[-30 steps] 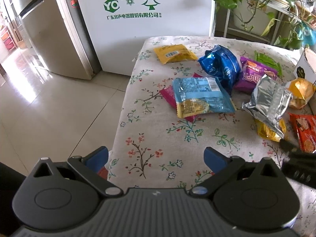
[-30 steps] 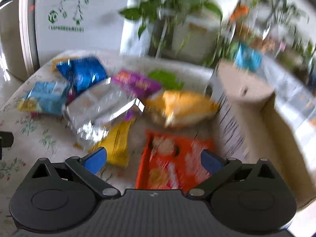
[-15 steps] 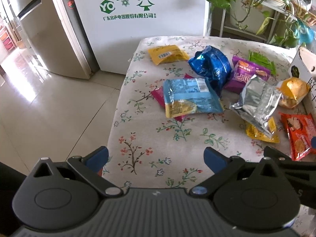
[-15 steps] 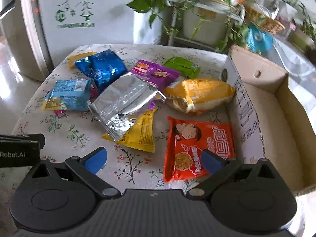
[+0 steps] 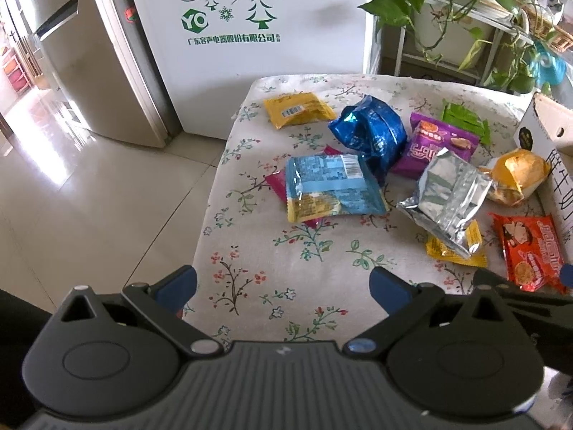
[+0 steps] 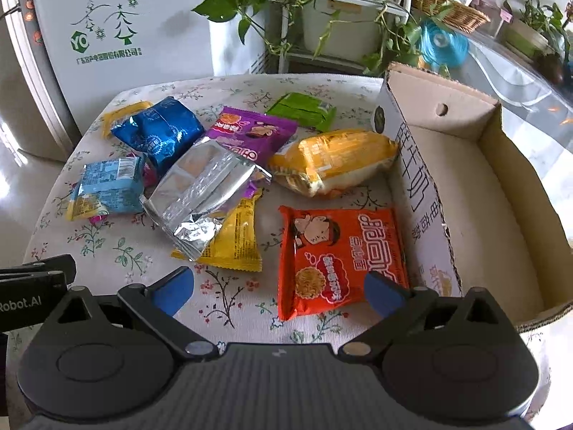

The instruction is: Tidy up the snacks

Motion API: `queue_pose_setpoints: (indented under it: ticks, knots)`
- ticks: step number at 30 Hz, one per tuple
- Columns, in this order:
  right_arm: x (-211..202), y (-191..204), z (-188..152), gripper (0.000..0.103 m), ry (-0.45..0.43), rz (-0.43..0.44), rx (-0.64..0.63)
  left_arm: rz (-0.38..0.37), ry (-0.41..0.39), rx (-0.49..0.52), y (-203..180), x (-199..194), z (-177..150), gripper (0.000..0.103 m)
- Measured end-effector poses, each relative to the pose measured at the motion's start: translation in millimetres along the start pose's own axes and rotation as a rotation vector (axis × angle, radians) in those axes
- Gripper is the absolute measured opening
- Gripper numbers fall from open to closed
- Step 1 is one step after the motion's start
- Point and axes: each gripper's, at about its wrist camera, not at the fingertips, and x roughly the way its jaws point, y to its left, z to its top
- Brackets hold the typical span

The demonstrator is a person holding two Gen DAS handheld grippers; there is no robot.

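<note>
Across the floral-clothed table (image 6: 229, 308) we see the snack packets scattered loosely. Our right tool (image 6: 279, 286) hovers over the near edge with its blue fingers spread wide, pinching nothing; the red noodle packet (image 6: 340, 258) lies flat just beyond them, its right edge against the wall of the open cardboard box (image 6: 422, 193) on the right side of the table. Behind the noodle packet, an orange bread bag (image 6: 333, 165) rests against the same box wall. To the left, a silver foil pouch (image 6: 204, 193) lies over a yellow packet (image 6: 236, 243) and overlaps the edge of a purple packet (image 6: 250, 132). A green packet (image 6: 304, 109) sits at the far side, apart from the others.

Our left tool (image 5: 283, 286) is also spread and holds nothing, poised above the near left of the table. Ahead of it, a light-blue packet (image 5: 329, 188) lies on top of a pink one (image 5: 277, 182), with a crumpled dark-blue bag (image 5: 372, 134) touching its far corner and another yellow packet (image 5: 297, 109) farther back, near the white appliance (image 5: 258, 18).
</note>
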Motion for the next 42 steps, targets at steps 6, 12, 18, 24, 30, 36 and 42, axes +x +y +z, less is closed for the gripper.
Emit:
queue_pose_setpoints:
  ticks: [6, 12, 18, 24, 30, 36, 42]
  knots:
    - [-3.7, -2.8, 1.3, 0.103, 0.015, -0.001, 0.030, 0.009, -0.016, 0.008, -2.3, -8.6, 1.1, 0.102]
    - [-9.3, -4.0, 1.2, 0.103, -0.002, -0.003, 0.039, 0.016, -0.026, 0.007, -2.5, -15.2, 2.9, 0.102]
    - [-9.9, -6.0, 1.5, 0.103, 0.001, -0.009, 0.045, 0.018, -0.027, 0.008, -4.9, -16.2, 3.2, 0.102]
    - [-9.0, -6.6, 2.7, 0.103, 0.015, -0.006, 0.046, 0.030, -0.032, 0.019, -7.8, -17.9, 3.4, 0.102]
    - [-9.2, -6.5, 2.8, 0.103, 0.016, -0.011, 0.039, 0.054, -0.038, 0.037, -11.8, -20.1, 3.9, 0.102]
    - [-9.6, -7.8, 3.0, 0.103, 0.016, -0.011, 0.037, 0.049, -0.032, 0.032, -11.6, -20.1, 4.2, 0.101]
    - [-9.6, -6.9, 3.9, 0.103, 0.010, -0.013, 0.037, 0.049, -0.034, 0.031, -12.3, -20.0, 5.3, 0.101]
